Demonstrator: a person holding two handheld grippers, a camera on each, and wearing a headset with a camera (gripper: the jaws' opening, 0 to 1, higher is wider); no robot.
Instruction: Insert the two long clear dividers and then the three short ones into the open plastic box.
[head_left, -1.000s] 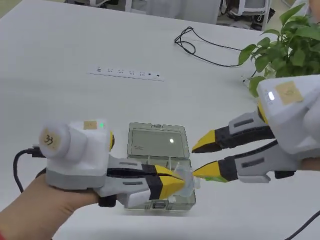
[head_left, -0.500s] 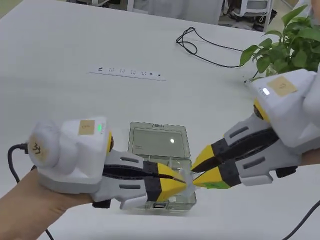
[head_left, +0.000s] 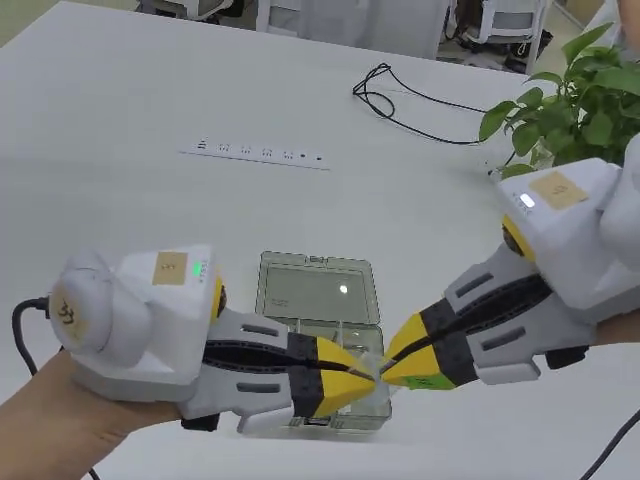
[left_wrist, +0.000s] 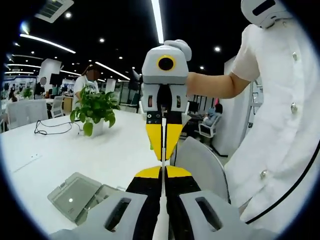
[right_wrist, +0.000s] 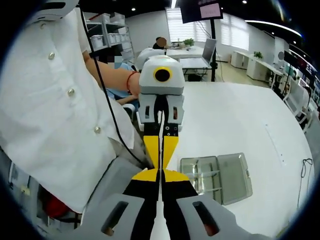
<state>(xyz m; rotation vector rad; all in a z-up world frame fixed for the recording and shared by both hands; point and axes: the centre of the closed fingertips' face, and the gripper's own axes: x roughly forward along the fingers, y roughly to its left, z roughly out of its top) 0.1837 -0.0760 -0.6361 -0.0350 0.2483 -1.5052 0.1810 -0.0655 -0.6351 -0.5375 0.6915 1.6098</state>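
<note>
Clear divider | left claw grips it | right claw grips it, tip-to-tip over box

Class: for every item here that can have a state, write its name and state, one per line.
plastic box, open, lid laid back
left tongs, shut on clear divider
right tongs, shut on clear divider
power strip, nothing plugged in

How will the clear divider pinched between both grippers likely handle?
The clear divider is probably light and stiff: it looks flat between the left gripper and right gripper. Thin and glossy, it may slip from the jaws.
</note>
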